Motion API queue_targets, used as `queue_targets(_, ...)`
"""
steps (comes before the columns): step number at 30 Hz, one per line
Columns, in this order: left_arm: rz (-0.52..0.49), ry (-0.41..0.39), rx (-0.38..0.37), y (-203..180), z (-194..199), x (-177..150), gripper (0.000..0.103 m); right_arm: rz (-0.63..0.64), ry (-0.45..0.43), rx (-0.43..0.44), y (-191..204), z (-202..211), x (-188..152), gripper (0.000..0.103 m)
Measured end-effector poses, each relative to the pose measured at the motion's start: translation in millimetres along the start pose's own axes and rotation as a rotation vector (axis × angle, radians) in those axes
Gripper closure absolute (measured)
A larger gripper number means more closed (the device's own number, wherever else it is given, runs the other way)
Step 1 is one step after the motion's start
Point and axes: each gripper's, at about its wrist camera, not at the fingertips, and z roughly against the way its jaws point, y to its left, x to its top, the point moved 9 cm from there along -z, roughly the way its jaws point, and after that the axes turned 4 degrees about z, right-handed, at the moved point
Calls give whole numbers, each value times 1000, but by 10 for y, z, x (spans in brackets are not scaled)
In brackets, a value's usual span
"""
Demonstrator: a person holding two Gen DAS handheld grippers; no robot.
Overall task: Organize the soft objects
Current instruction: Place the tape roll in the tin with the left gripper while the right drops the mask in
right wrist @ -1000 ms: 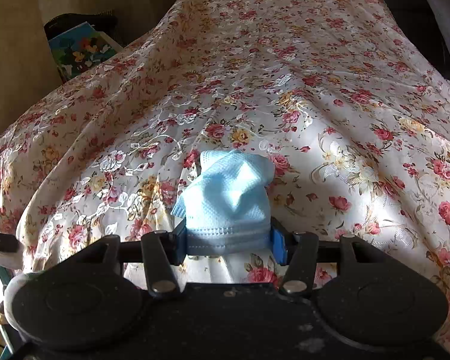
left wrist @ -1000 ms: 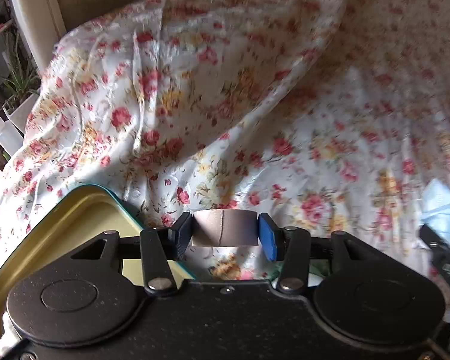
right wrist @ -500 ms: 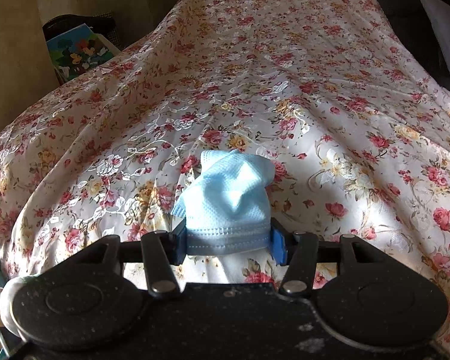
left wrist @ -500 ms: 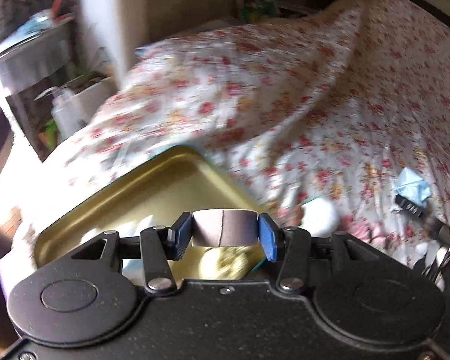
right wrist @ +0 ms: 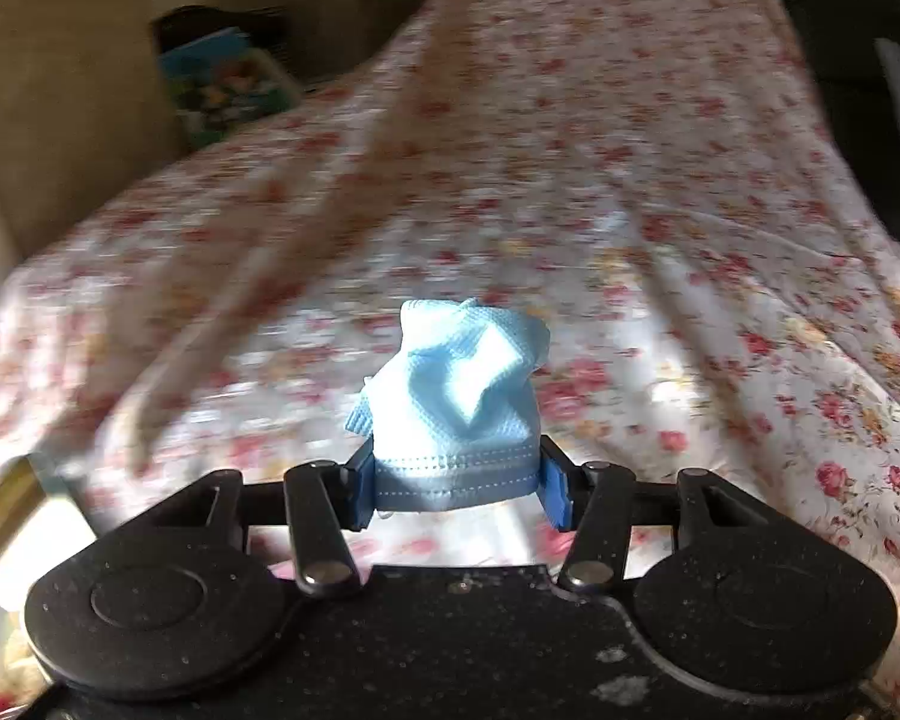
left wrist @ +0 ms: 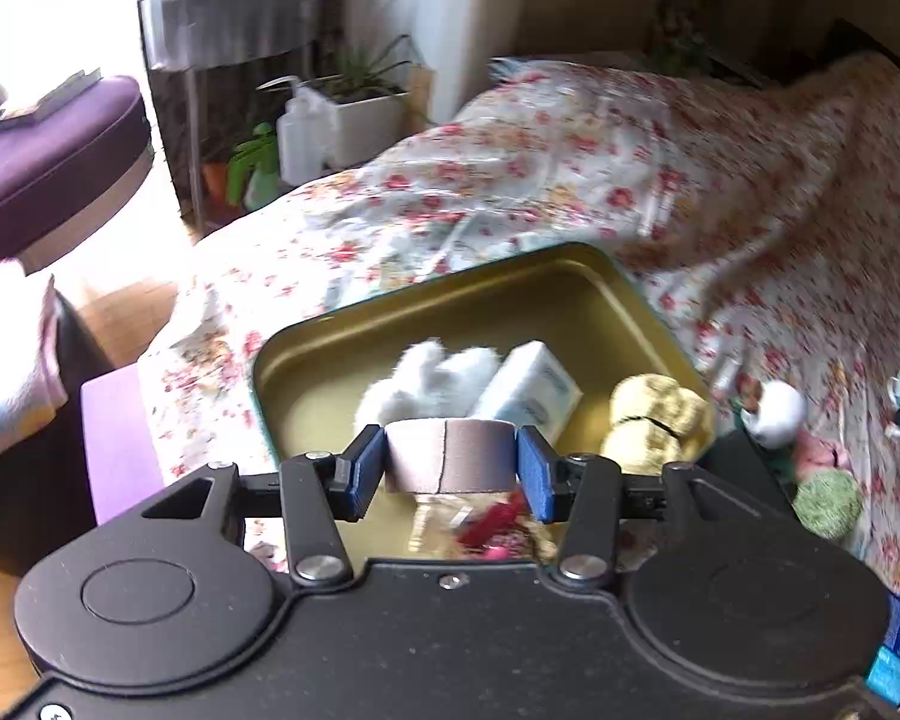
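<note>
My left gripper (left wrist: 450, 468) is shut on a beige-brown sponge block (left wrist: 450, 456) and holds it over the near part of a gold tin tray (left wrist: 426, 300). The tray lies on the flowered bedspread (left wrist: 630, 180). In it are a white fluffy thing (left wrist: 426, 378), a white tissue pack (left wrist: 534, 384) and a yellow knitted toy (left wrist: 654, 414). My right gripper (right wrist: 456, 480) is shut on a crumpled light blue face mask (right wrist: 462, 384) above the bedspread (right wrist: 570, 180). The tray's rim (right wrist: 6, 498) shows at the left edge of the right wrist view.
A white ball (left wrist: 780, 408), a green knitted ball (left wrist: 828, 504) and a pink soft thing (left wrist: 816, 456) lie right of the tray. Off the bed's left are a purple seat (left wrist: 48, 168), a glass side table (left wrist: 234, 18) and potted plants (left wrist: 360, 96).
My left gripper has swung left and back with the sponge, so the whole tray and its contents came into view. My right gripper has risen and pulled back slightly with the mask.
</note>
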Motion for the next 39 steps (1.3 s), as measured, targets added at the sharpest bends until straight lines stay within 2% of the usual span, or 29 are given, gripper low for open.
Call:
queue_targets(6,56,10,48,271,-100,36,56,100,102,245,824,540,99,52)
queue_targets(10,58,22,79,315,-168,8,56,171,203,388,1481,686,34,52)
queue_targets(13,43,23,93,250,-206,-16,56,236,238,456,1956,721,-59,52)
queue_targets(16,28,23,98,154,-230,-9,56,316,230,449,2368,698,-121,52)
queue_targets(21,31,3,139,50,-262,9,55,339,256,462,2794,586,-191,51)
queue_targets(24,50,1,179,62,-336,-29,50,362,254,446,2929,464,-195,39)
queue_targets(25,54,-1,185,69,-358,-45,44,368,254,439,2961,446,-206,28)
queue_targets(30,62,-7,194,85,-377,-39,38,398,242,423,2939,393,-261,25)
queue_targets(39,68,19,178,64,-437,-71,36,397,230,383,2786,368,-308,23)
